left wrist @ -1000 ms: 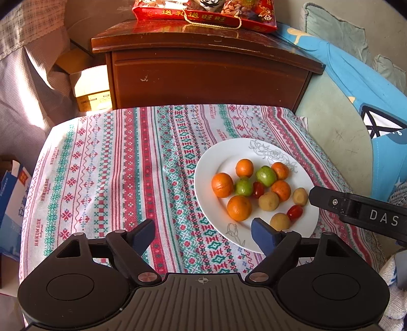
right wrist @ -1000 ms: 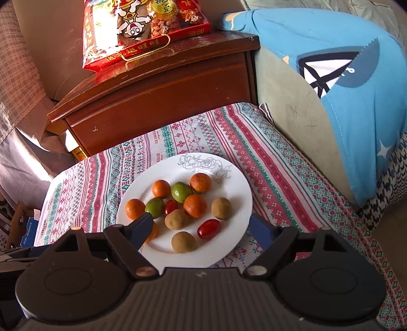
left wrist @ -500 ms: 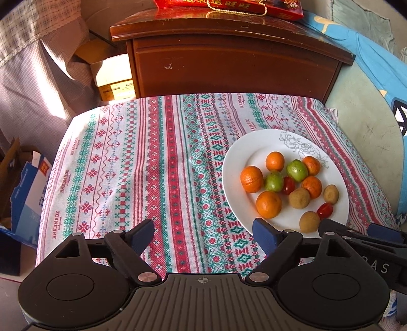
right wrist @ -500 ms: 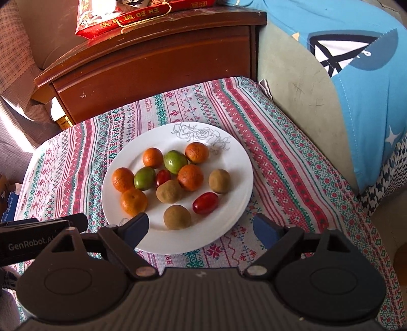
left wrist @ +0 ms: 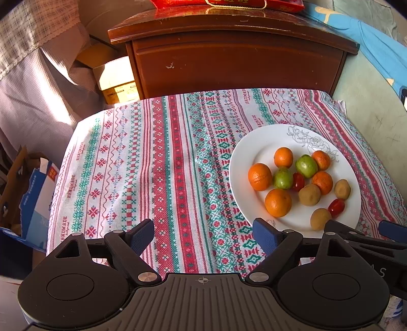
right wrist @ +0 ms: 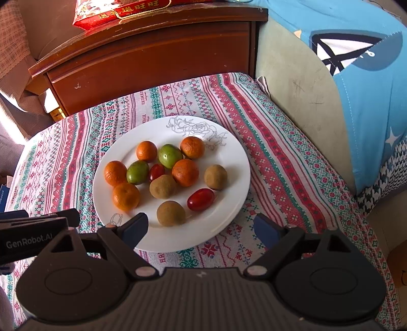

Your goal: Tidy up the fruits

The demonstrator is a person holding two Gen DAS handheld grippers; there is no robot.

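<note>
A white plate (right wrist: pixel 229 142) (left wrist: pixel 257 150) on the striped tablecloth carries several small oranges (right wrist: pixel 126 196) (left wrist: pixel 278 202), two green fruits (right wrist: pixel 170 155) (left wrist: pixel 306 166), three brown fruits (right wrist: pixel 170 213) (left wrist: pixel 320 218) and two red tomatoes (right wrist: pixel 200 199) (left wrist: pixel 336 207). My right gripper (right wrist: pixel 201 229) hangs open over the plate's near rim, with the nearest brown fruit just beyond its fingers and nothing between them. My left gripper (left wrist: pixel 203 235) stands open above bare cloth, left of the plate, holding nothing. Each gripper shows at the edge of the other's view.
A dark wooden cabinet (left wrist: pixel 234 61) (right wrist: pixel 152 56) stands behind the small table, with a red snack bag (right wrist: pixel 122 12) on top. A blue cushion (right wrist: pixel 368 101) lies to the right. Boxes (left wrist: pixel 35 193) sit on the floor at the left.
Both cameras have tipped further down, so the plate now sits nearer in each view. The right gripper's jaws have spread a little wider and drawn closer to the plate's near rim.
</note>
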